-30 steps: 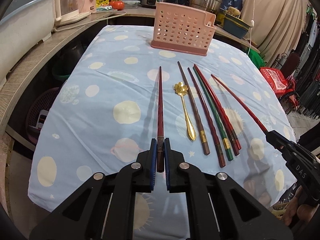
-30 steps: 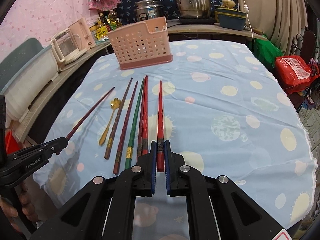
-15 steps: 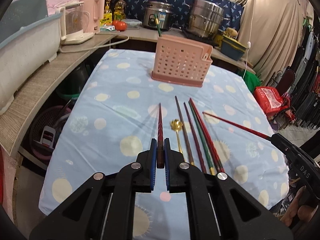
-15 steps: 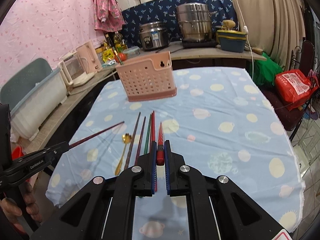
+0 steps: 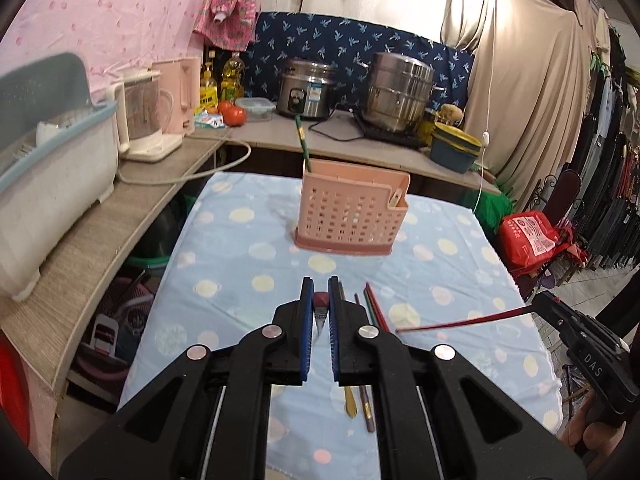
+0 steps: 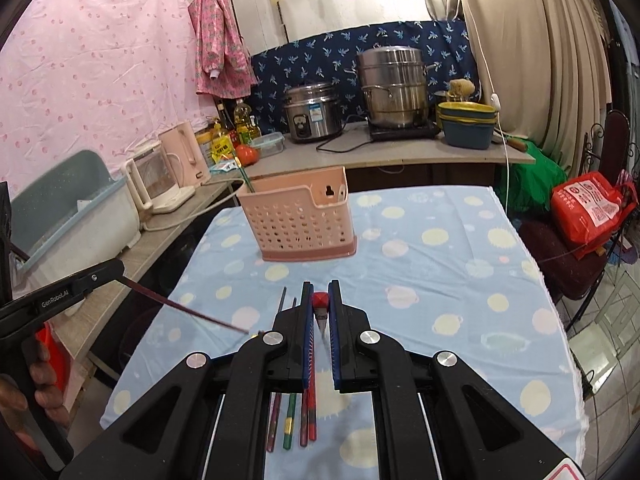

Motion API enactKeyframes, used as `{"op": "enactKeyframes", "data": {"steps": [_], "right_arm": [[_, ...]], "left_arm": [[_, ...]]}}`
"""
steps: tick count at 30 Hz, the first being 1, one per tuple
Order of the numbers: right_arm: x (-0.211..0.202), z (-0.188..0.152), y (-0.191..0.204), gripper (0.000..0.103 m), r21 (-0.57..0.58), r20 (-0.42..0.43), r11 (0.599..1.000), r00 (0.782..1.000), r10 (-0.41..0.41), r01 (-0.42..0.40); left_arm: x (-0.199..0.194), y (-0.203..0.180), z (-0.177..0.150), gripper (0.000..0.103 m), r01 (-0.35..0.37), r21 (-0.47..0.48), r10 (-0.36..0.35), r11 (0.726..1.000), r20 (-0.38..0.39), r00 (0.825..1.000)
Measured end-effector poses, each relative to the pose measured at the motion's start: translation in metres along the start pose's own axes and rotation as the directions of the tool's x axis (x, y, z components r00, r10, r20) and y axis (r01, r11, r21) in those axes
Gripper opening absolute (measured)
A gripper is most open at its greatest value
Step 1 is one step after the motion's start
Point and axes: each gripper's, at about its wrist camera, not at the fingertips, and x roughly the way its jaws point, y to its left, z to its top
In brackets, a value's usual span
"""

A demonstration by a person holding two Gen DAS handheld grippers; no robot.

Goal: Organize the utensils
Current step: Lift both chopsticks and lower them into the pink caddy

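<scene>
L gripper (image 5: pixel 321 312) clamps dark-red chopstick (image 5: pixel 321 300), R gripper (image 6: pixel 320 312) clamps red chopstick (image 6: pixel 320 300) — both above tablecloth (image 6: pixel 440 280); clear cloth before pink basket (image 6: pixel 300 220).

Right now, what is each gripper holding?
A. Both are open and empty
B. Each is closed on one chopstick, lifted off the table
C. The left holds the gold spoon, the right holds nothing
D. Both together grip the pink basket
B: the left gripper is shut on a dark red chopstick and the right gripper on a bright red chopstick, both clear of the blue tablecloth.
</scene>
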Motion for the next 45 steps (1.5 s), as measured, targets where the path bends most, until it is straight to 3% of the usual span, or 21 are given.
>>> {"op": "enactKeyframes", "data": {"steps": [15,30,35,45], "right_arm": [[0.022,0.107,0.003,0.007,-0.061,0.106,0.998,0.994,0.019,-0.012],[0.103,0.249,0.04,0.007,-0.075,0.223,0.997,0.974,0.045,-0.029],[0.145,0.259,0.04,0.007,-0.053,0.205,0.997,0.977,0.058,-0.049],[0.213,0.22,0.035,0.007,-0.036,0.063,0.996,0.995,0.078,-0.076]], "left_arm": [[0.003,-0.021,0.113,0.007,0.002,0.046,-0.01,0.999,0.169,0.986],[0.058,-0.037,0.247,0.007,-0.024,0.066,0.004,0.998,0.293,0.956],[0.099,-0.029,0.257,0.007,-0.028,0.059,0.011,0.998,0.266,0.964],[0.165,-0.011,0.227,0.007,-0.006,0.028,0.002,1.0,0.137,0.991]]}}
